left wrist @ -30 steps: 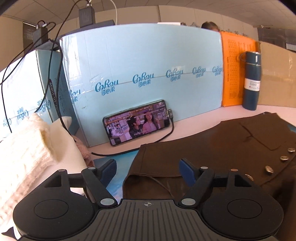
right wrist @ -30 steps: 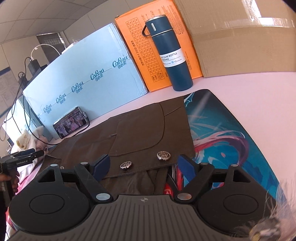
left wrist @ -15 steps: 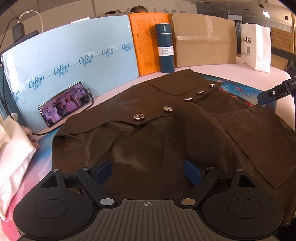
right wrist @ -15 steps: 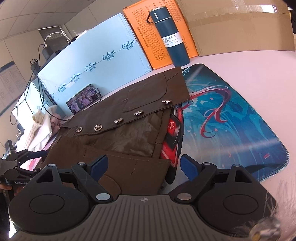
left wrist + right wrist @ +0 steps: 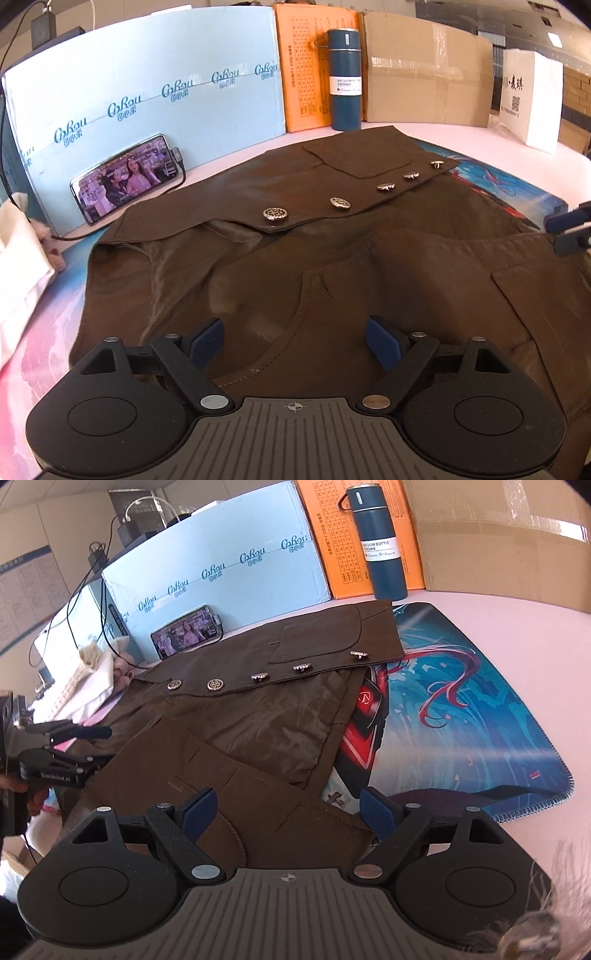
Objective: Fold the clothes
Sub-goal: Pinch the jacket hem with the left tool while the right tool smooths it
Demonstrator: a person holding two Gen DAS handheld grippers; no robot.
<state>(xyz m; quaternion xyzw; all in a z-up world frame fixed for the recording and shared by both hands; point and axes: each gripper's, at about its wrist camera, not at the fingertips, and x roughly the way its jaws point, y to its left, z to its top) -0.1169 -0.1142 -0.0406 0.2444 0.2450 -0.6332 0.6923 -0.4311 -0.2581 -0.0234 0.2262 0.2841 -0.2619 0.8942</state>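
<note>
- My left gripper (image 5: 294, 338) and right gripper (image 5: 287, 812) both hover with jaws spread, pinching nothing.
- The brown buttoned fabric vest (image 5: 295, 229) lies on the printed blue mat (image 5: 461, 716), near panel folded inward, likely ready for my next fold.

Both tools are hanging low with jaws spread wide and empty: the left tool (image 5: 293, 341) is pointing forward, the right tool (image 5: 286, 814) is angling leftward.

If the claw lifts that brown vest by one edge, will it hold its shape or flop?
The brown vest will probably flop: it already lies in soft folds. Its shiny lining looks slick, so layers may slide. The metal buttons likely weigh down that edge slightly.
</note>
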